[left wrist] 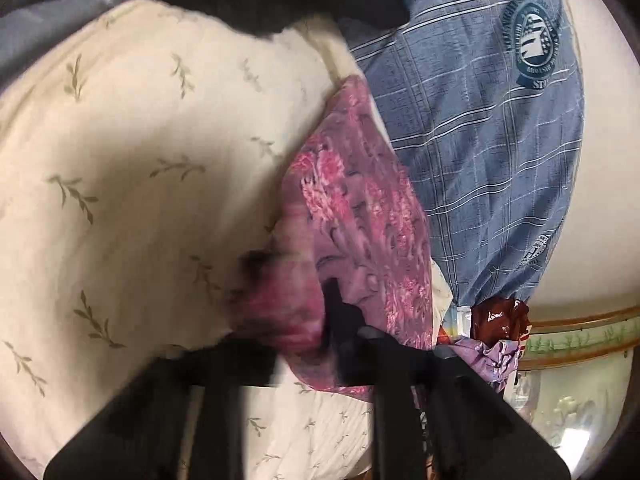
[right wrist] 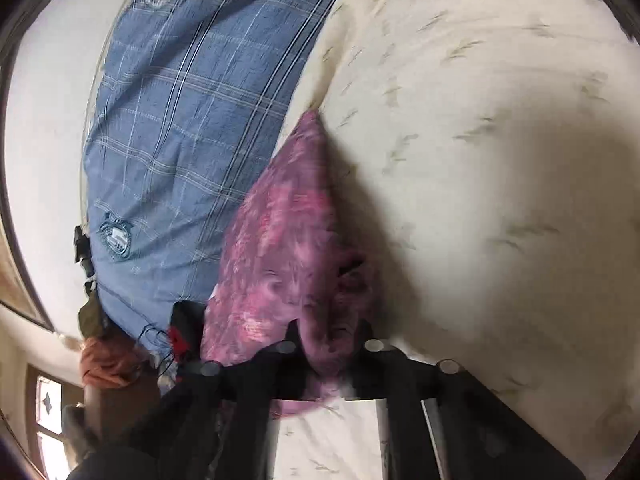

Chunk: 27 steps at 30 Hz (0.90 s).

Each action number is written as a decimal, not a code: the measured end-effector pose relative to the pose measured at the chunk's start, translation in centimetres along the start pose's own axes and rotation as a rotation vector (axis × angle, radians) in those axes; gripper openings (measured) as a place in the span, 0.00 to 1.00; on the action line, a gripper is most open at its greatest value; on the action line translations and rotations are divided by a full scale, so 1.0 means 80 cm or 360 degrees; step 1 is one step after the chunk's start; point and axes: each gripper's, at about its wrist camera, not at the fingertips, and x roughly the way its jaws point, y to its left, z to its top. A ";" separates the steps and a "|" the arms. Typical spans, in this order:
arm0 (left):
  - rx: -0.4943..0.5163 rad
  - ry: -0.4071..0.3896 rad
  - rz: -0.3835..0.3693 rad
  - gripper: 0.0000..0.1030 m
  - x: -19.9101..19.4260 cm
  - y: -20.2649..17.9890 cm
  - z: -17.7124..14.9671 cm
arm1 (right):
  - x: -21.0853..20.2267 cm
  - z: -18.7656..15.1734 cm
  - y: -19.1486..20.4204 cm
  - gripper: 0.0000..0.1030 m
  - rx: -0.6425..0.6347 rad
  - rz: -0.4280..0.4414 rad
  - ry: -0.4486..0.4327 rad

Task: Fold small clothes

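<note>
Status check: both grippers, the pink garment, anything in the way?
Left gripper and right gripper shut on pink garment. Garment on cream sheet. Blue plaid cloth alongside.

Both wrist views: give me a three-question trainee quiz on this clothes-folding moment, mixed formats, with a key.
1. True or false: the left gripper is shut on the pink floral garment.
2. What does the garment lie on? A) cream leaf-print bedding B) a wooden floor C) a metal tray
3. Fill in: beside the garment lies a blue ____ cloth with round emblems.

Key: 1 true; the right gripper is shut on it too. 2 A. 3 checked.
</note>
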 end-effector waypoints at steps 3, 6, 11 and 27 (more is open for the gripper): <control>0.0149 -0.0075 0.0066 0.07 -0.020 -0.015 -0.013 | -0.041 0.025 0.038 0.04 -0.0179 0.0118 -0.0146; 0.0178 -0.0039 0.0163 0.07 -0.008 -0.005 -0.024 | -0.050 0.034 0.048 0.04 -0.0308 0.0019 -0.0153; 0.0062 0.0018 0.0166 0.07 0.000 0.030 -0.026 | -0.014 0.021 -0.016 0.04 -0.0230 -0.0202 -0.0004; 0.0470 -0.0130 0.0222 0.48 -0.035 -0.054 -0.018 | -0.073 0.012 0.045 0.24 -0.0414 -0.0150 -0.0159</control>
